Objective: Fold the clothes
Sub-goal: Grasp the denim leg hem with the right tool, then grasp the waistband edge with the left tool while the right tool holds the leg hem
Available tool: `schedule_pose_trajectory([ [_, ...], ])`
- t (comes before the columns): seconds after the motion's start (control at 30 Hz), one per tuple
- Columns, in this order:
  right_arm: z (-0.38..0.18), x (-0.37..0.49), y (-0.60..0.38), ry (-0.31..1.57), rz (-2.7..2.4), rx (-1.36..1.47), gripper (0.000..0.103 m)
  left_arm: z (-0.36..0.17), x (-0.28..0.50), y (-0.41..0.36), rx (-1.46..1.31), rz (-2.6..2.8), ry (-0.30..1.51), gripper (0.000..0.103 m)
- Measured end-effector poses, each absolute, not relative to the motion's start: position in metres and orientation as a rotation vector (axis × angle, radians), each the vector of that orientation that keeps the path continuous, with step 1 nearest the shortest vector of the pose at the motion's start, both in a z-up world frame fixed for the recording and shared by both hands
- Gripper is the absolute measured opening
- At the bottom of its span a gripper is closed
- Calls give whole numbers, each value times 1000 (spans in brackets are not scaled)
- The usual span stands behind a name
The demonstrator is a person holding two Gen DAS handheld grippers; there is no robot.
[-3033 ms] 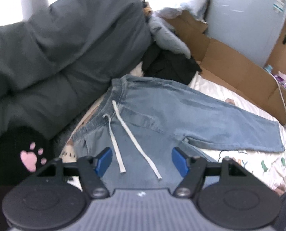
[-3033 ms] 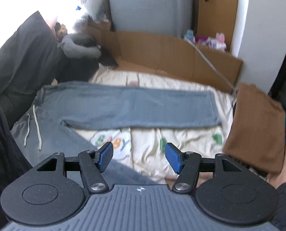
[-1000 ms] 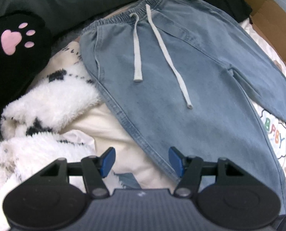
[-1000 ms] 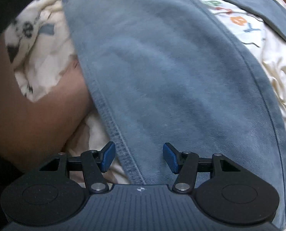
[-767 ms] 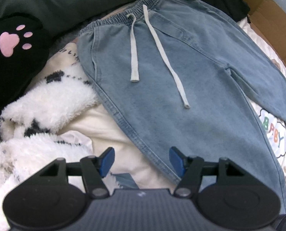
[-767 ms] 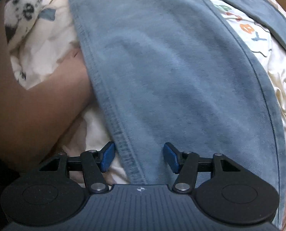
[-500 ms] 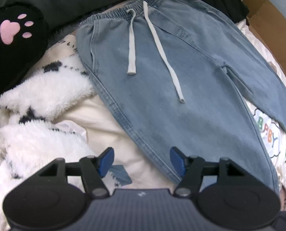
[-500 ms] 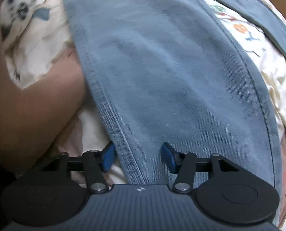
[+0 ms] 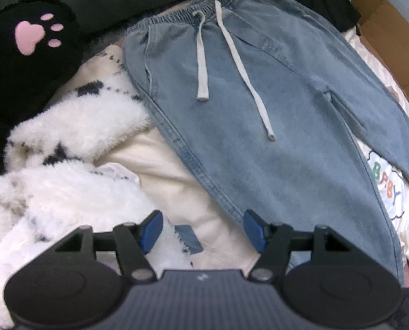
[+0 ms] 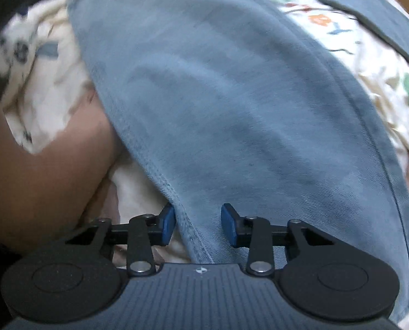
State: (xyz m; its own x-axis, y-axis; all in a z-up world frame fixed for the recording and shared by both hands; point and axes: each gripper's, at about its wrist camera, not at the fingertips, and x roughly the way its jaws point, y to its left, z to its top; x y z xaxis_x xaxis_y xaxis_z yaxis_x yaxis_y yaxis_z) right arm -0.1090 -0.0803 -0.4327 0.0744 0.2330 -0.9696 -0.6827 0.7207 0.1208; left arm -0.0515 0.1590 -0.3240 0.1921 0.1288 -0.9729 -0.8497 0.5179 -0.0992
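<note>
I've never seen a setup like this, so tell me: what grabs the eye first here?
A pair of light blue jeans lies spread flat across the bed, its white drawstring trailing down the front. A black cushion with a pink paw print sits at upper left. The right gripper straddles the seam of one leg.

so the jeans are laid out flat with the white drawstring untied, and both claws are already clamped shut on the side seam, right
Not quite. The jeans do lie flat with the white drawstring untied, but neither claw is shut. In the right wrist view the right claw straddles the side seam with its jaws apart. In the left wrist view the left claw is open too, just beside that seam.
</note>
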Motion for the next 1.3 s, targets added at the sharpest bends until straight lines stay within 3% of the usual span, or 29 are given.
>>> schedule_pose_trajectory([
  [0.07,-434,-114,-75,1315,722,-460,43,-321,-52,161,-769,794,1164,68],
  [0.13,-431,-114,-76,1318,720,-453,21,-323,-51,165,-784,801,1149,67],
  [0.2,-425,-110,-81,1335,712,-400,9,-329,-51,170,-822,817,1127,61],
  [0.27,-417,-108,-87,1330,691,-357,6,-336,-51,176,-872,839,1102,57],
  [0.33,-410,-106,-92,1335,673,-304,5,-344,-52,182,-921,860,1075,51],
  [0.57,-399,-101,-94,1314,647,-253,4,-375,-54,201,-1052,940,1026,47],
  [0.67,-396,-98,-95,1306,637,-243,4,-383,-52,209,-1026,972,996,35],
  [0.73,-395,-97,-96,1304,630,-233,4,-386,-52,215,-1004,1000,963,35],
  [0.8,-394,-96,-97,1302,624,-224,4,-392,-54,224,-1035,1009,924,28],
  [1.17,-395,-98,-95,1319,612,-220,4,-421,-60,274,-1191,1060,804,29],
  [1.3,-390,-99,-94,1318,605,-223,4,-415,-61,279,-1165,1035,794,16],
])
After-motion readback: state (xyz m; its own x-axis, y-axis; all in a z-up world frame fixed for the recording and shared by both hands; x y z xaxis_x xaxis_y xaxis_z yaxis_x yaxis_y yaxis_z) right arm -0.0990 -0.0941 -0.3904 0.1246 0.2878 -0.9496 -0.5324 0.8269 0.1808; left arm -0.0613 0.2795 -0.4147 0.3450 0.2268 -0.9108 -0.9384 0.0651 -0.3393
